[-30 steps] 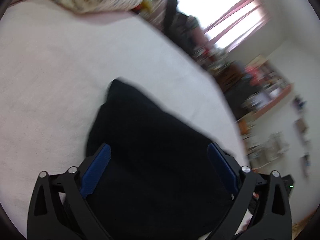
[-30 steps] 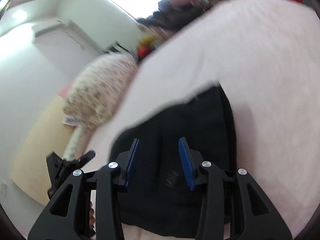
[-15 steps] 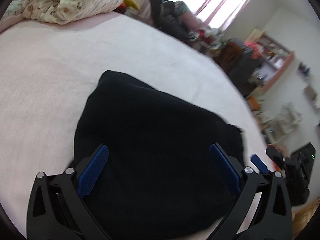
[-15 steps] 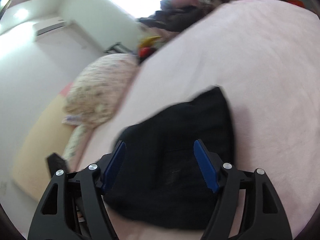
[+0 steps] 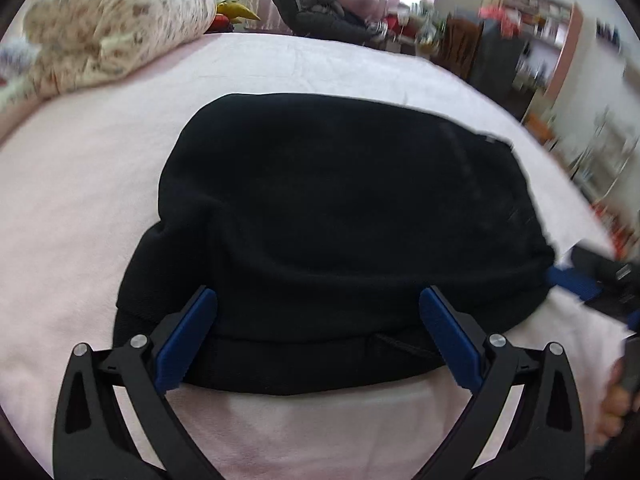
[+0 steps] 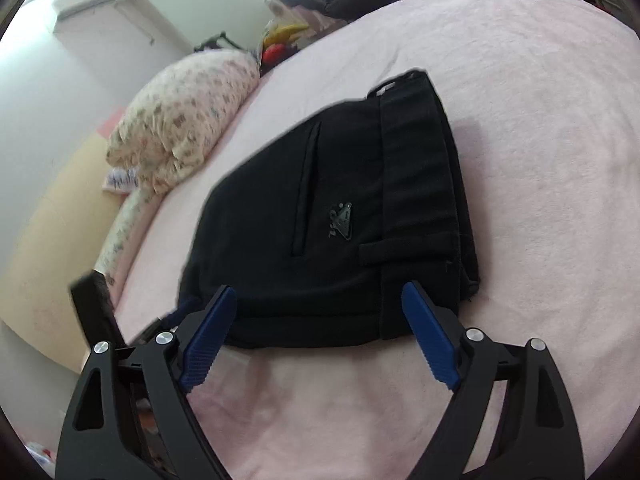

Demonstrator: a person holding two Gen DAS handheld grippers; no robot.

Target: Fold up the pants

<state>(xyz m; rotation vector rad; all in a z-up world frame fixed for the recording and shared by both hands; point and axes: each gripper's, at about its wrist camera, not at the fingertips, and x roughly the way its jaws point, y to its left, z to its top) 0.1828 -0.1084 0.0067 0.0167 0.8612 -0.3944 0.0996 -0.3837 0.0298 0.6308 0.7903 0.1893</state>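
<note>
Black pants [image 5: 344, 208] lie folded into a compact stack on the pink bed [image 5: 80, 208]. In the right wrist view the pants [image 6: 340, 216] show a waistband, a belt loop, a pocket slit and a small triangular logo. My left gripper [image 5: 318, 334] stands open, hovering at the near edge of the stack with nothing pinched. My right gripper [image 6: 318, 334] is off the cloth at the stack's near edge, its jaws opening wide and nothing between the pads. Its blue fingertips [image 5: 572, 280] also show at the right edge of the left wrist view.
A floral pillow or quilt [image 5: 112, 28] lies at the head of the bed [image 6: 540, 160]. Dark bags and clothes [image 5: 316, 12] are piled beyond the far edge. Cluttered shelves [image 5: 536, 8] line the right wall. A hand [image 5: 612, 404] shows at lower right.
The right jaws opened from narrow to wide and backed off the pants. The left gripper rolled level and drew back toward the stack's near edge. The pants now lie flat, let go.
</note>
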